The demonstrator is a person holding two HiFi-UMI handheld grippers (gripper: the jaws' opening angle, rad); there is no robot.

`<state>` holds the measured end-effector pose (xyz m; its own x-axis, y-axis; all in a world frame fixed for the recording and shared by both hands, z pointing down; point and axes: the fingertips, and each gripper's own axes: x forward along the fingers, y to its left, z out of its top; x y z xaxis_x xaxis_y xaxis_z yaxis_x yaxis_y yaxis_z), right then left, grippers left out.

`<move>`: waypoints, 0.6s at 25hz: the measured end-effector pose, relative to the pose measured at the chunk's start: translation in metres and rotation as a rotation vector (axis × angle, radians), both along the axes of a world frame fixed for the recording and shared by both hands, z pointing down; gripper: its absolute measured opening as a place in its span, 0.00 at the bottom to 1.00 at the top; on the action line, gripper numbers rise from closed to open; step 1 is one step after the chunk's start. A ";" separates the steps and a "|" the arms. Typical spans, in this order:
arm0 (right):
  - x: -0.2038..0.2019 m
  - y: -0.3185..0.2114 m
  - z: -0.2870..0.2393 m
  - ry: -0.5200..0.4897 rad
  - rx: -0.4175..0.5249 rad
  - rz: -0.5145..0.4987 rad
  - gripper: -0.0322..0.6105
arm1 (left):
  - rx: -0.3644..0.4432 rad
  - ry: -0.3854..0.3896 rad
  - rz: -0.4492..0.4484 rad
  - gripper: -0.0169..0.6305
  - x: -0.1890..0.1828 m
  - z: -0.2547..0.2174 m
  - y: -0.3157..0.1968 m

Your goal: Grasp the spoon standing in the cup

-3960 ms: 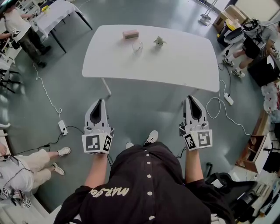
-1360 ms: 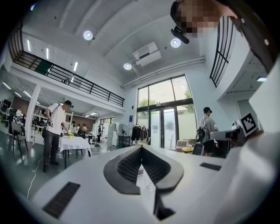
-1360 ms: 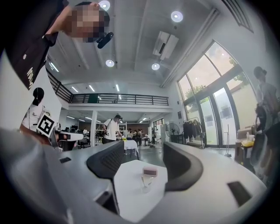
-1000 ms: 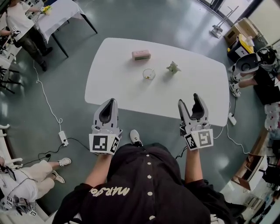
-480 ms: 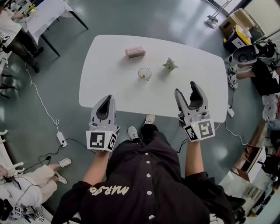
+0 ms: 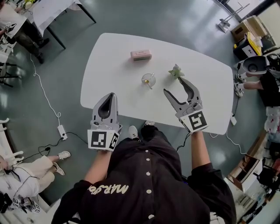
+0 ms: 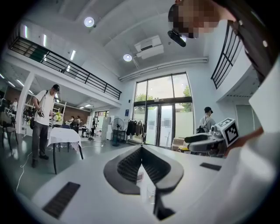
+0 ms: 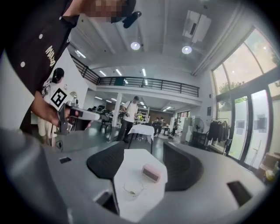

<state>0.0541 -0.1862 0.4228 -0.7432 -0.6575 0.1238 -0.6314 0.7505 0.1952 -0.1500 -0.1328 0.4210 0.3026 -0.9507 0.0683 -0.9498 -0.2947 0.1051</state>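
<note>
A small clear glass cup [image 6: 148, 80] stands near the middle of the white table [image 6: 109, 65], with a thin spoon [image 6: 150, 84] leaning in it. My right gripper [image 6: 174, 85] hovers over the table just right of the cup, open and angled toward it, nothing between its jaws. In the right gripper view the cup [image 8: 133, 188] shows low between the spread jaws of the right gripper [image 8: 145, 148]. My left gripper [image 6: 112, 95] is shut and empty at the table's near edge, well left of the cup. Its left gripper view shows the jaw tips [image 7: 141, 148] meeting.
A pink box [image 6: 141, 55] lies behind the cup, and it appears as the pink box [image 8: 151, 172] beyond the cup. A small green figure [image 6: 176, 71] stands close to the right gripper's far jaw. Other people and a second table [image 6: 52, 13] are around; cables lie on the floor.
The person has stepped up to the table. My right gripper has opened, swung forward and left over the tabletop, and now sits beside the cup. The left gripper stays shut at the edge.
</note>
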 end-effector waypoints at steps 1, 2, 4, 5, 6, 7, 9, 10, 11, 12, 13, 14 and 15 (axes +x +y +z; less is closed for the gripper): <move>-0.006 -0.001 0.011 0.043 -0.016 -0.035 0.46 | -0.009 0.000 -0.008 0.04 -0.001 0.003 -0.004; -0.011 -0.002 0.023 0.089 -0.031 -0.067 0.46 | -0.019 0.001 -0.016 0.04 -0.003 0.006 -0.007; -0.018 -0.004 0.047 0.163 -0.063 -0.117 0.47 | -0.037 0.001 -0.027 0.04 -0.003 0.013 -0.013; -0.021 -0.005 0.058 0.183 -0.078 -0.135 0.47 | -0.043 0.001 -0.031 0.04 -0.003 0.016 -0.015; -0.024 -0.005 0.069 0.194 -0.093 -0.149 0.47 | -0.046 0.000 -0.034 0.04 -0.002 0.017 -0.017; -0.026 -0.004 0.079 0.207 -0.110 -0.163 0.47 | -0.048 -0.001 -0.034 0.04 -0.001 0.018 -0.019; -0.032 -0.002 0.100 0.250 -0.145 -0.195 0.46 | -0.049 -0.006 -0.035 0.04 0.000 0.017 -0.025; -0.034 -0.001 0.112 0.265 -0.161 -0.206 0.46 | -0.049 -0.008 -0.037 0.04 0.000 0.016 -0.027; -0.036 0.000 0.125 0.278 -0.173 -0.214 0.46 | -0.049 -0.011 -0.040 0.04 0.001 0.015 -0.029; -0.038 0.001 0.137 0.295 -0.180 -0.223 0.46 | -0.049 -0.011 -0.043 0.04 0.001 0.015 -0.030; -0.040 0.001 0.148 0.318 -0.176 -0.234 0.46 | -0.050 -0.010 -0.047 0.04 0.001 0.015 -0.031; -0.042 0.001 0.158 0.343 -0.169 -0.245 0.46 | -0.053 -0.009 -0.051 0.04 0.002 0.016 -0.031; -0.044 0.001 0.166 0.369 -0.162 -0.256 0.45 | -0.057 -0.008 -0.053 0.04 0.002 0.018 -0.031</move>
